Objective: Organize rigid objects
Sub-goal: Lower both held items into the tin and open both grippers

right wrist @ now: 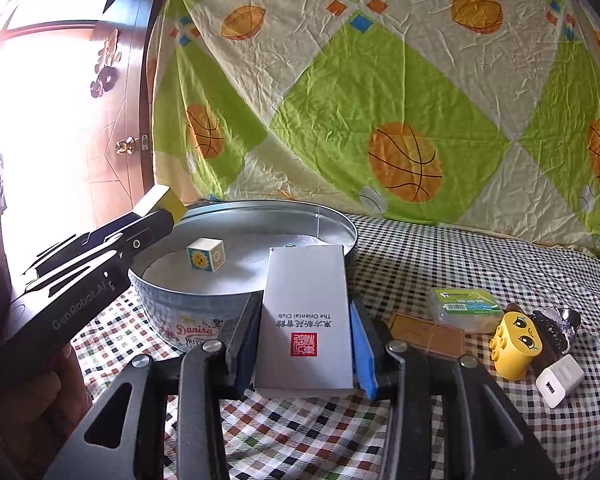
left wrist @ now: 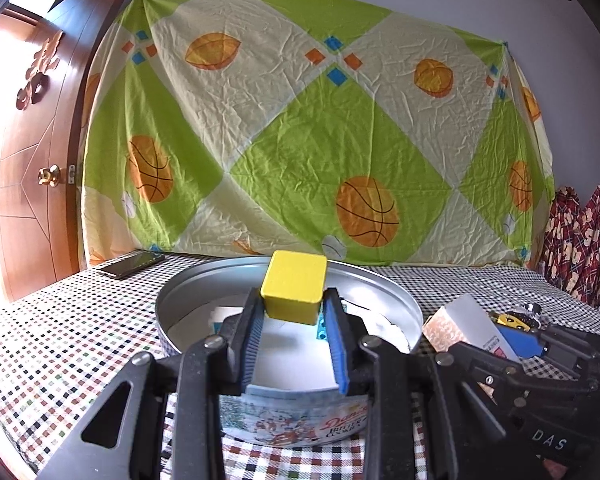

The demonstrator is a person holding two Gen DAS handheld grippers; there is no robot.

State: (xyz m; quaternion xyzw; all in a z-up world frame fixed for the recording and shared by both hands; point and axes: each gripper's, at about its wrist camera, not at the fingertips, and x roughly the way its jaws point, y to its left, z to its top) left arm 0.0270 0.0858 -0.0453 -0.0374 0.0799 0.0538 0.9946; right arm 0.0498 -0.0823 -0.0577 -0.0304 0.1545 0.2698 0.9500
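My left gripper (left wrist: 294, 296) is shut on a yellow cube (left wrist: 294, 286) and holds it above the open round cookie tin (left wrist: 180, 292). A blue brick (left wrist: 321, 325) peeks out behind the right finger, inside the tin. In the right wrist view, my right gripper (right wrist: 305, 300) is shut on a flat white box (right wrist: 306, 320) with a red stamp, just in front of the tin's rim (right wrist: 342, 226). A picture cube with a sun (right wrist: 206, 254) lies in the tin. The left gripper (right wrist: 156, 218) with the yellow cube (right wrist: 162, 200) hangs at the tin's left edge.
On the checked cloth right of the tin lie a yellow toy brick with eyes (right wrist: 516, 340), a white charger (right wrist: 560, 380), a green-labelled clear case (right wrist: 464, 304), a flat brown box (right wrist: 428, 334) and a dark crumpled thing (right wrist: 556, 328). A phone (left wrist: 132, 264) lies far left.
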